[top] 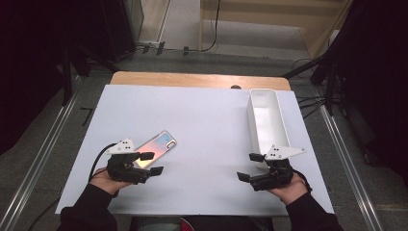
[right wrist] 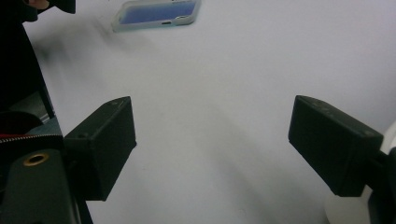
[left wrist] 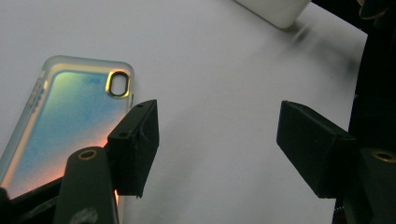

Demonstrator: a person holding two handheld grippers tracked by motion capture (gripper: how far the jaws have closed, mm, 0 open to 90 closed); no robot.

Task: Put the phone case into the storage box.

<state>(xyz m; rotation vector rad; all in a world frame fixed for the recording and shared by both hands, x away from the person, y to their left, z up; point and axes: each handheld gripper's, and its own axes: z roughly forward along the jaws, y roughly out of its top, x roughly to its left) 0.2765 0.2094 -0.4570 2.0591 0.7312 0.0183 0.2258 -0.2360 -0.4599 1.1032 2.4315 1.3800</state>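
Observation:
An iridescent phone case (top: 156, 147) lies flat on the white table sheet (top: 192, 120) at the front left, camera hole toward the far right. My left gripper (top: 151, 163) is open just at the case's near end; in the left gripper view one jaw overlaps the phone case (left wrist: 70, 121) while the left gripper (left wrist: 219, 149) holds nothing. My right gripper (top: 250, 167) is open over bare sheet at the front right, beside the near end of a white bin (top: 267, 120). The right gripper (right wrist: 212, 149) is empty, and the phone case (right wrist: 156, 11) lies far off.
The long white bin stands lengthwise along the right side of the sheet, and its corner (left wrist: 275, 9) appears in the left gripper view. A wooden table edge (top: 199, 79) runs behind the sheet. Metal rails (top: 43, 149) and dark stands flank the table.

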